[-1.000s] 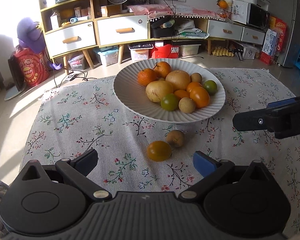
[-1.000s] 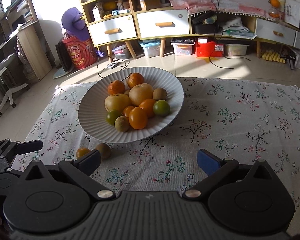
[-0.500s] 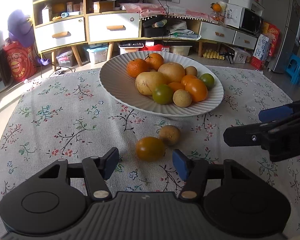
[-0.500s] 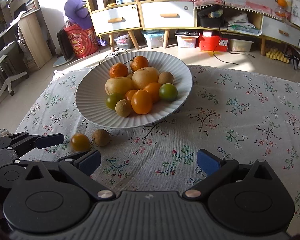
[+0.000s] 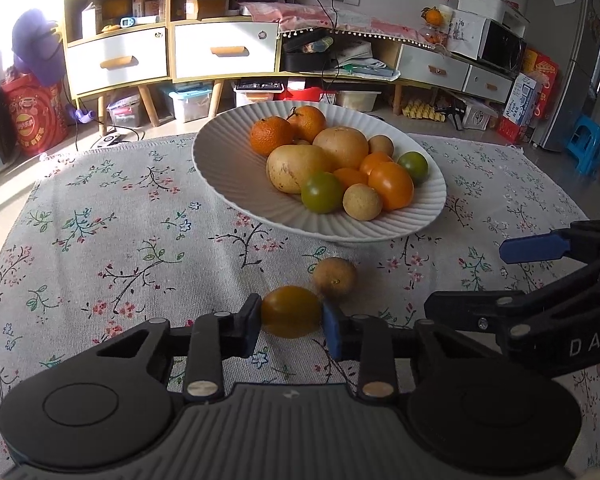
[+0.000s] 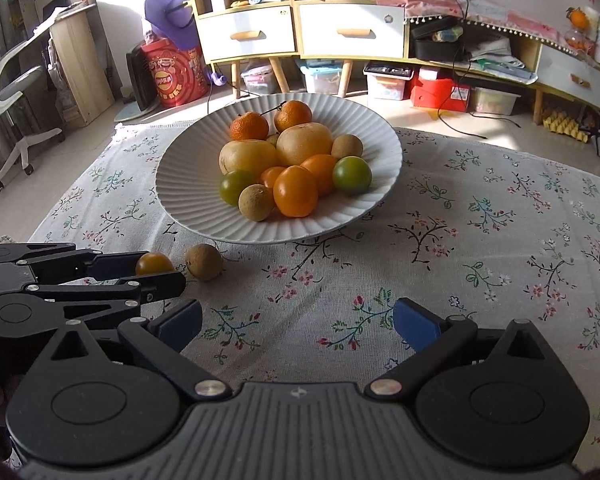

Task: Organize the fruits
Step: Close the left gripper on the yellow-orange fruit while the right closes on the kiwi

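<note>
Two fruits sat loose on the floral tablecloth (image 5: 112, 240), just in front of the white ribbed plate (image 5: 228, 168): an orange tomato (image 5: 291, 312) and, touching it or just beside it on the far right, a small brown round fruit (image 5: 335, 278). We saw the left gripper (image 5: 290, 322) with its jaws having just been closing, and its pads now pressed on the orange tomato from both sides (tomato low at the cloth; we could not tell whether it was resting on it). The right wrist view agreed: only the tomato's top showed between the left fingers (image 6: 104, 266). We saw the right gripper (image 6: 296, 322) over bare cloth, fingers wide apart, nothing between them. On the plate we saw the rest piled: two mandarins (image 5: 271, 136), two large yellow-brown fruits (image 5: 296, 168), orange and green tomatoes (image 5: 322, 192), two more small brown fruits.
</note>
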`<action>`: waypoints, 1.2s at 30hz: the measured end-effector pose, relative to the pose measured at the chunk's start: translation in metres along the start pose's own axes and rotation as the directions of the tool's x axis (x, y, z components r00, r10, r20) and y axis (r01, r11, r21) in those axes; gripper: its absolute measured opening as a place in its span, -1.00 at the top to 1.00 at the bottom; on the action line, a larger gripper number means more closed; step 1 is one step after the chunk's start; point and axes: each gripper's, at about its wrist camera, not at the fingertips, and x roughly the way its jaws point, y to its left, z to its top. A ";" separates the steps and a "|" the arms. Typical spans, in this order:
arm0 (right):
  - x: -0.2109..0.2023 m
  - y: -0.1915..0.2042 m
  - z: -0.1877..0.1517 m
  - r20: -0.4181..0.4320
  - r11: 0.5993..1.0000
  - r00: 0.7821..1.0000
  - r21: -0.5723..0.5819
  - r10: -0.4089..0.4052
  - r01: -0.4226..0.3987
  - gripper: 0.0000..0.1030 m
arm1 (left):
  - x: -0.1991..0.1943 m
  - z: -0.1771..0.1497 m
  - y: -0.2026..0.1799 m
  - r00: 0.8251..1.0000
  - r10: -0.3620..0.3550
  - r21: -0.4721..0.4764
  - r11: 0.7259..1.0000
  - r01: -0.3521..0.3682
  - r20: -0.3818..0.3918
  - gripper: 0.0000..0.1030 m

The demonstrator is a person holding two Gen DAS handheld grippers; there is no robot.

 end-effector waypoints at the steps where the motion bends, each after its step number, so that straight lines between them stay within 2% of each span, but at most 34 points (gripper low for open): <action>1: 0.000 -0.001 0.000 0.003 1.000 1.000 0.000 0.002 -0.002 -0.97 | -0.001 0.001 0.001 1.000 0.003 0.000 1.000 -0.003 -0.004 0.61; 10: 0.012 0.004 -0.003 0.005 0.998 0.999 0.040 0.052 -0.052 -0.93 | -0.011 0.002 0.013 0.999 0.032 -0.010 0.999 -0.033 -0.030 0.61; 16: 0.022 0.019 -0.006 0.041 0.997 0.997 -0.038 0.072 -0.070 -0.84 | -0.016 0.000 0.025 0.998 0.040 -0.019 0.999 -0.040 -0.038 0.61; 21: 0.026 0.023 -0.002 0.077 0.997 0.995 -0.040 0.066 -0.063 -0.77 | -0.018 0.001 0.029 0.998 0.037 -0.034 0.999 -0.038 -0.043 0.61; 30: 0.032 0.037 0.000 0.099 0.995 0.993 -0.084 0.061 -0.052 -0.48 | -0.015 0.000 0.030 0.997 0.035 -0.034 0.999 -0.038 -0.066 0.61; 36: 0.030 0.042 0.002 0.095 0.993 0.993 -0.107 0.069 -0.058 -0.16 | -0.015 0.000 0.029 0.997 0.035 -0.036 0.999 -0.038 -0.068 0.61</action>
